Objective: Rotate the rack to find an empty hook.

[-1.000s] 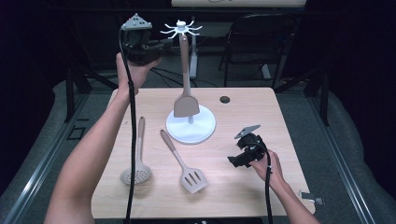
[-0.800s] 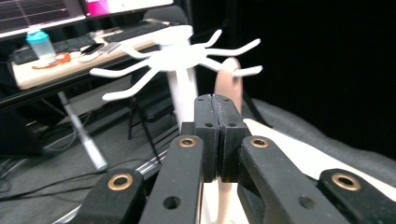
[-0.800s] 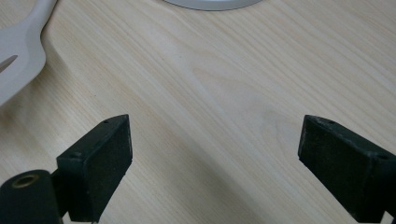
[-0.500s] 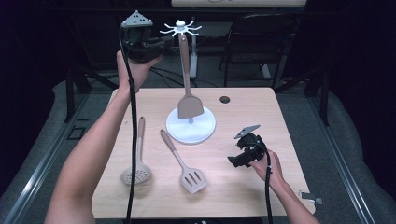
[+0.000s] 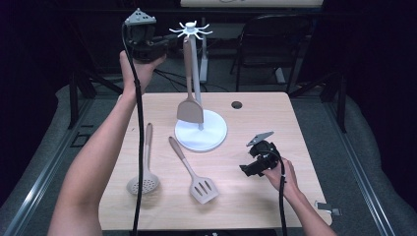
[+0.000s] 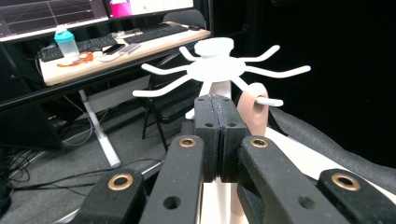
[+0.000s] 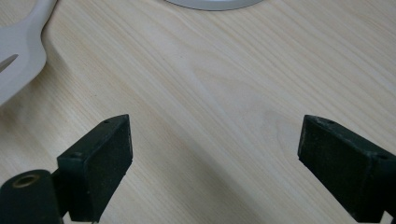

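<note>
Up at the far left of the table (image 5: 275, 105), the left gripper (image 5: 164, 46) is raised level with the crown of the white utensil rack (image 5: 191, 30). Its own view shows the jaws pressed flat together with nothing between them, the two black pads meeting in a thin seam. Just past those closed jaws, slightly to their right, the round hanging loop of the tan spatula (image 6: 252, 108) sits threaded on one white prong of the rack (image 6: 215, 65). Loop and jaw tips look very close, though whether they touch cannot be told. From above, the spatula (image 5: 190, 109) hangs straight down beside the rack's post, its blade low over the round white base (image 5: 211, 135).

Below the left gripper, on the tabletop, a perforated skimmer (image 5: 142, 181) lies with its handle pointing away from the person. Next to it on the right, a slotted turner (image 5: 202, 188) lies on a slant, handle toward the rack's base.

Further right, well apart from the rack, the right gripper (image 5: 247, 169) is held low over the bare wood near the table's right edge. Its jaws stand wide apart and grasp nothing. In its own view, wood grain fills the gap between them, the turner's pale blade (image 7: 16, 56) lies off to the jaws' left, and the rim of the white base (image 7: 212, 4) sits ahead.
</note>
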A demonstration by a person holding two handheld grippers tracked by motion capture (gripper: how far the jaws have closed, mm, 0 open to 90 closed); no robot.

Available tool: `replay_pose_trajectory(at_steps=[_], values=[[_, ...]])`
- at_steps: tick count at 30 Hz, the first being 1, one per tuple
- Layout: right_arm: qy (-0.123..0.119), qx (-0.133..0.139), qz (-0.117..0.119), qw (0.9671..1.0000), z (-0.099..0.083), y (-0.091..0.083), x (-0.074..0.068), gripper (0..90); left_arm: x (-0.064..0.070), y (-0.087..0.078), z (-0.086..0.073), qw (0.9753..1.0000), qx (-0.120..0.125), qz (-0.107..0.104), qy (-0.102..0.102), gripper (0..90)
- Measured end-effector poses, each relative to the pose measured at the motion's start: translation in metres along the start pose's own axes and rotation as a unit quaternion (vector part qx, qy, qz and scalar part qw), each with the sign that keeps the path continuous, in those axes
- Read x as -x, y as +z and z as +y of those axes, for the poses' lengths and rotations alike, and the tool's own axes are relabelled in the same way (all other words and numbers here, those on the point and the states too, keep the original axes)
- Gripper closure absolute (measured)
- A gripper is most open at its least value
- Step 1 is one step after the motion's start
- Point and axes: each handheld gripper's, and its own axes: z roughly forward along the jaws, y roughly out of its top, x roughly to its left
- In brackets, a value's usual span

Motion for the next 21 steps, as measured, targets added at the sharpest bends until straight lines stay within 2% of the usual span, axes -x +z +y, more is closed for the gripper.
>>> replay_pose_trajectory(at_steps=[7,11,12,15,19,21], values=[[0.003,-0.003,0.002,1.0,0.0,0.0,0.0,9.7,-0.001,0.0,-0.002,1.0,-0.001,0.0,-0.004,88.3],[-0.002,-0.008,-0.001,1.0,0.0,-0.001,0.0,10.6,-0.001,-0.006,-0.005,1.0,0.0,-0.002,-0.007,83.5],[0.003,-0.001,0.002,1.0,0.0,0.0,-0.001,12.1,-0.001,-0.007,-0.007,1.0,-0.001,0.0,-0.007,81.5],[-0.003,-0.003,0.003,1.0,0.0,0.0,-0.001,12.2,-0.002,-0.01,-0.011,0.9999,-0.009,0.005,-0.005,72.0],[0.001,-0.003,0.004,1.0,0.001,0.0,-0.002,12.3,-0.004,-0.011,-0.019,0.9994,-0.028,0.012,-0.018,53.3],[-0.002,-0.008,0.002,1.0,0.001,0.0,-0.003,12.3,-0.005,-0.012,-0.026,0.9986,-0.045,0.015,-0.024,47.4]])
